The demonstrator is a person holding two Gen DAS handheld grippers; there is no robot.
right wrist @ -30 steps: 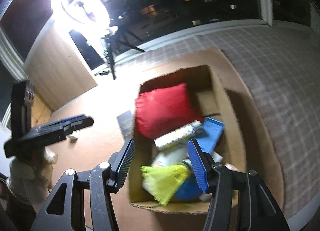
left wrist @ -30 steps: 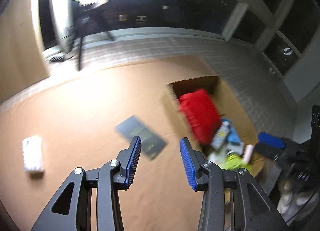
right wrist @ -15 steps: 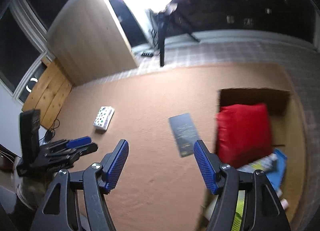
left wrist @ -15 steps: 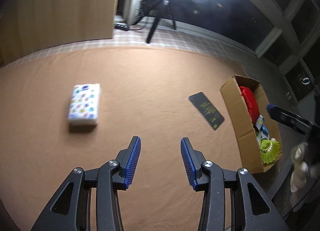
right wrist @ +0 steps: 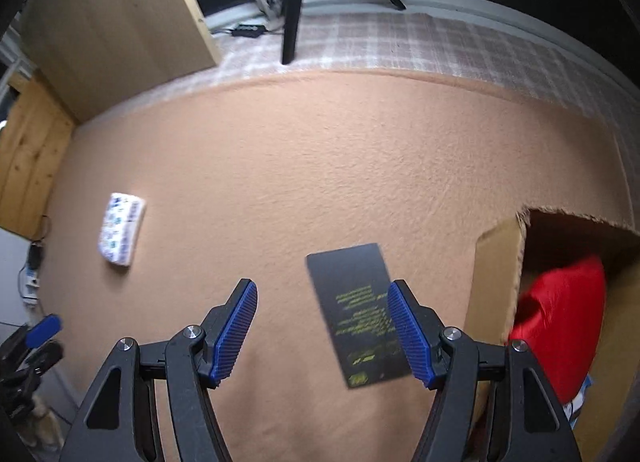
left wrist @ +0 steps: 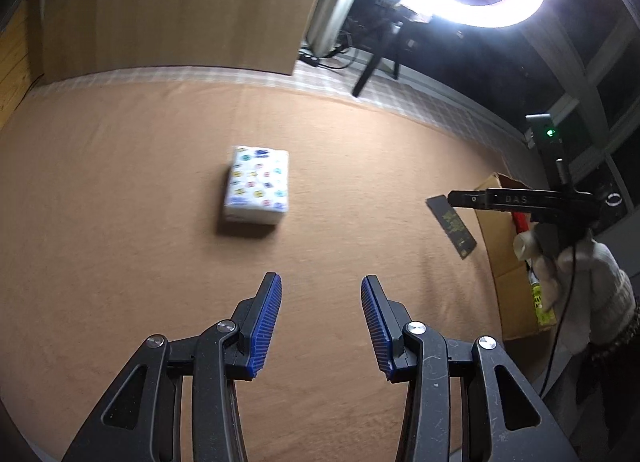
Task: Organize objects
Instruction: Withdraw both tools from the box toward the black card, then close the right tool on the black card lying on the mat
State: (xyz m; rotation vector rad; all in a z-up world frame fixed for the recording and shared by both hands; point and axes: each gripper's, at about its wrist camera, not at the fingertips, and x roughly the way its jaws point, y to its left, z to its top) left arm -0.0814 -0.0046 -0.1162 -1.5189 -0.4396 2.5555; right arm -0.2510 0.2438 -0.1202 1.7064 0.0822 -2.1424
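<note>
The left gripper (left wrist: 321, 322), a black two-finger tool with ribbed blue pads, points down at a tan felt-like mat (left wrist: 120, 242) with its jaws spread and nothing between them. Ahead of its tips and a little to their left lies a white rectangular tissue pack printed with small coloured dots (left wrist: 257, 190), flat on the mat and well apart from the pads. Far off to that gripper's right, a flat black card with yellow-green print (left wrist: 456, 228) lies beside the open brown cardboard box (left wrist: 504, 262), and a white-gloved hand (left wrist: 576, 262) there carries the other tool.

The right gripper (right wrist: 322, 332), of the same black and blue build, hangs over the mat with its jaws wide apart and empty. The black card lies (right wrist: 358, 314) flat just ahead of and below the tips, nearer the right-hand pad, which overlaps the card's right edge in this view; whether the pad touches it cannot be told. The box (right wrist: 496, 278) stands just right of that pad, open at the top, with a red soft cushion-like bundle (right wrist: 560, 322) inside and a bit of blue showing beneath it. The dotted tissue pack (right wrist: 120, 234) sits well away to the left of this gripper. Beyond the mat runs a pale checked floor covering (right wrist: 400, 42) where a black tripod leg (right wrist: 292, 10) stands.
</note>
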